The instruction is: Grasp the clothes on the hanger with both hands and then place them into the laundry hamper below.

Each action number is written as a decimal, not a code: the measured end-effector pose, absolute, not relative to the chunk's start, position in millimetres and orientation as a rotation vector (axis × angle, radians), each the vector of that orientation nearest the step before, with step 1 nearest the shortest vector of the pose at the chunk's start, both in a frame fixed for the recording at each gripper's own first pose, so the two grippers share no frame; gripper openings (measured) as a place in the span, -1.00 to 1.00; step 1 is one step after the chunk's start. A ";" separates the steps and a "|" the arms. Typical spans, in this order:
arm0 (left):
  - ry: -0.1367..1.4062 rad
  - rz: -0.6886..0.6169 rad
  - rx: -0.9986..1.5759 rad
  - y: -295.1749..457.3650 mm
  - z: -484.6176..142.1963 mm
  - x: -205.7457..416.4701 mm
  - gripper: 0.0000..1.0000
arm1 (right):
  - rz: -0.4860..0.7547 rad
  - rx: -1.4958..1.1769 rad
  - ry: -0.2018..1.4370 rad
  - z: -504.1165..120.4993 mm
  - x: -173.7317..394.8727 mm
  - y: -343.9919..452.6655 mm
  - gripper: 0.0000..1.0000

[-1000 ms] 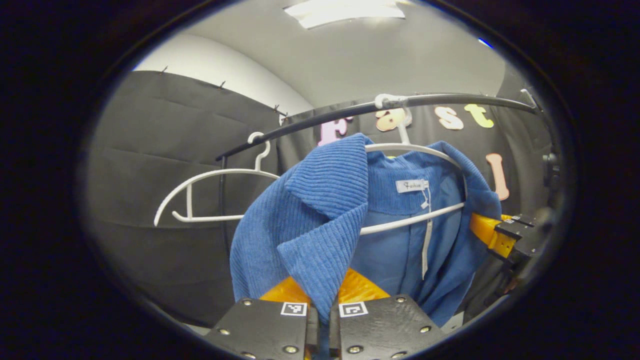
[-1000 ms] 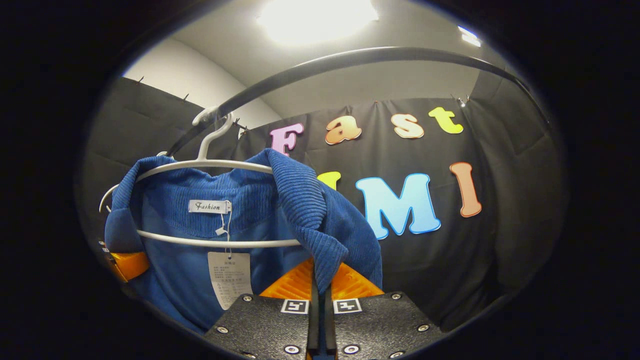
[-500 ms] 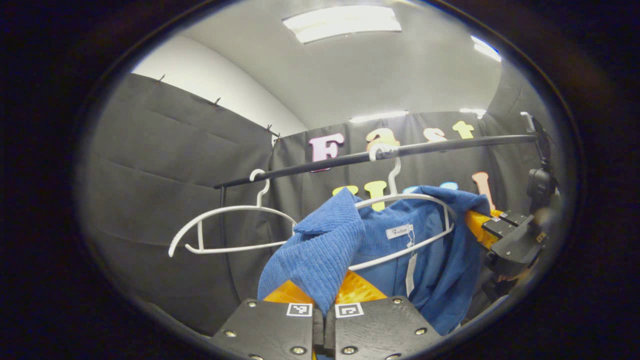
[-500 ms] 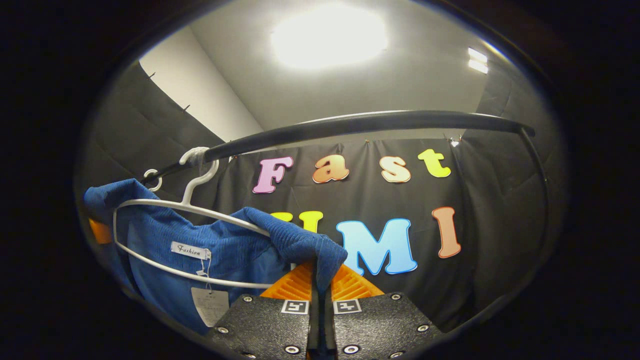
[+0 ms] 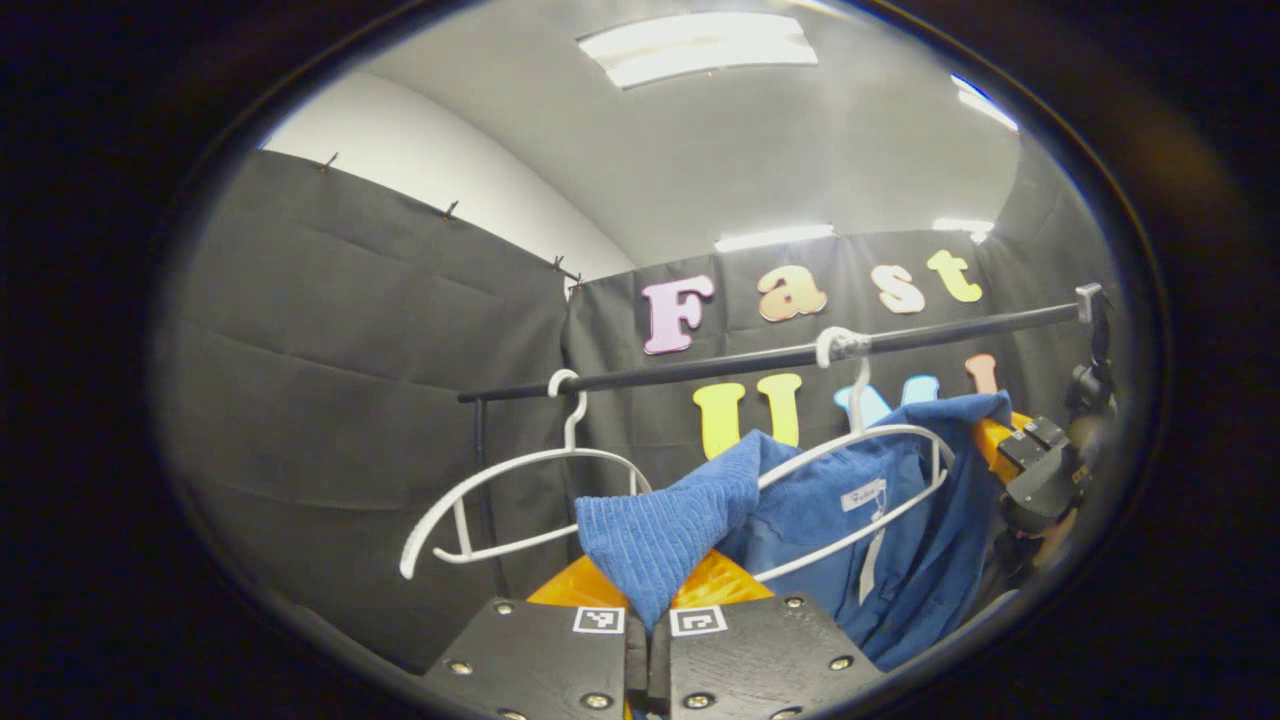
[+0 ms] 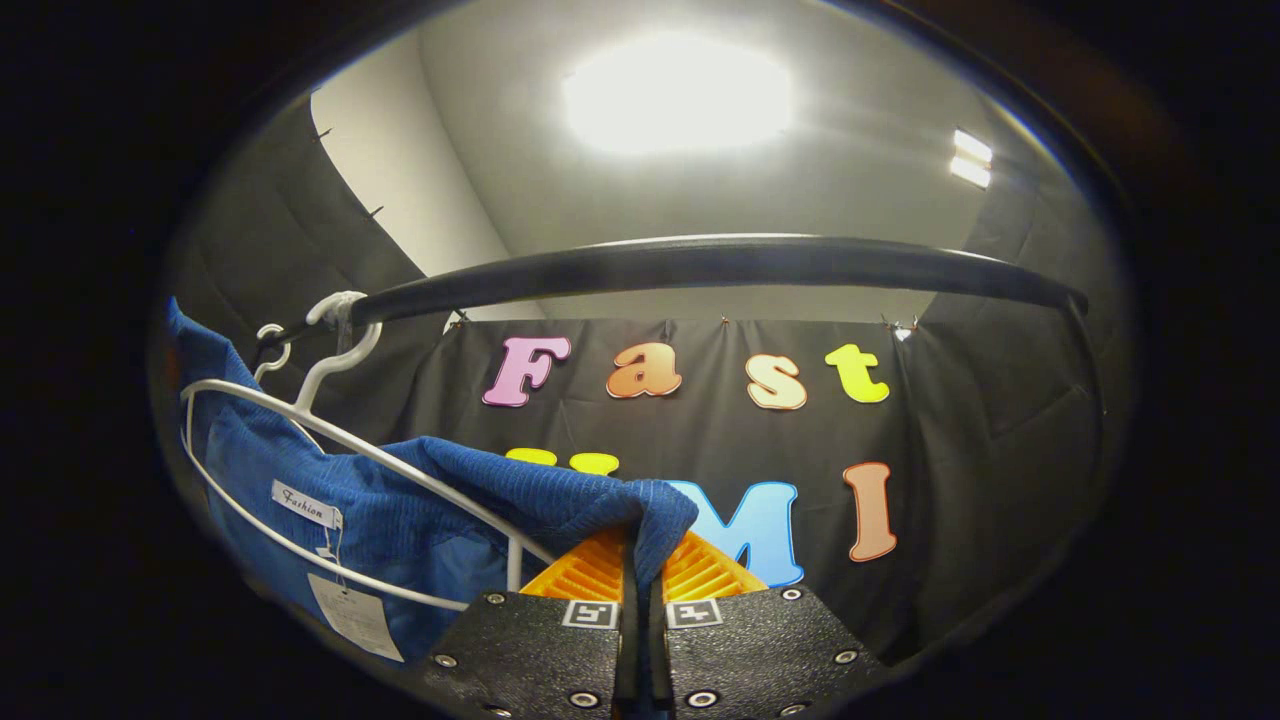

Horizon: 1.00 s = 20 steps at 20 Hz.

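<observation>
Now, left gripper (image 5: 648, 610): both fingers clenched on a ribbed fold of the blue jacket (image 5: 660, 530), which rises out of the narrow slit between them in the left gripper view.
Right gripper (image 6: 641, 590): fingers likewise pressed together on another fold of the blue jacket (image 6: 560, 500); the cloth drapes over the tips in the right gripper view. Farther off in the left gripper view it shows again at the right edge (image 5: 1000, 450), beside the far shoulder of the garment.
Jacket position: stretched between the two grippers, its middle hanging partly across the white hanger (image 5: 880, 470). The collar with its neck label (image 6: 305, 503) and a paper swing tag (image 6: 355, 618) sits inside the hanger's loop in the right gripper view.
White hanger: tilted, its hook over the black rail (image 5: 780, 355); one arm passes over the blue cloth, the lower bar (image 6: 330, 570) crosses in front of the lining.
Second hanger (image 5: 520, 500): white, bare, hooked on the same rail to the left of the jacket's hanger, apart from it.
Rail: runs across above both grippers; close and thick in the right gripper view (image 6: 700, 265).
Surroundings: black cloth wall (image 5: 350, 330) behind the rail, pale ceiling with lit panels (image 5: 700, 45) above.
</observation>
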<state>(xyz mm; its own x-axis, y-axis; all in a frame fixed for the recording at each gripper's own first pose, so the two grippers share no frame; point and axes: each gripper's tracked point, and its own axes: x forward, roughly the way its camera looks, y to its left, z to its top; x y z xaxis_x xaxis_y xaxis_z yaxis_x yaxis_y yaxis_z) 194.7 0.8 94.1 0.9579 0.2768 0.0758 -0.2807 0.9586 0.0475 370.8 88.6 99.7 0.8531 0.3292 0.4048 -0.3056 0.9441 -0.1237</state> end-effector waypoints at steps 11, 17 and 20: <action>0.023 0.199 0.075 65.5 74.3 247.6 -0.96 | 0.294 -0.146 -0.389 72.2 392.1 79.6 -0.94; 0.094 0.137 -0.010 80.1 41.7 282.4 -0.96 | 0.300 -0.190 -0.335 49.1 411.9 82.9 -0.93; 0.119 0.119 -0.045 81.1 22.9 282.5 -0.96 | 0.293 -0.189 -0.313 40.3 412.2 82.5 -0.92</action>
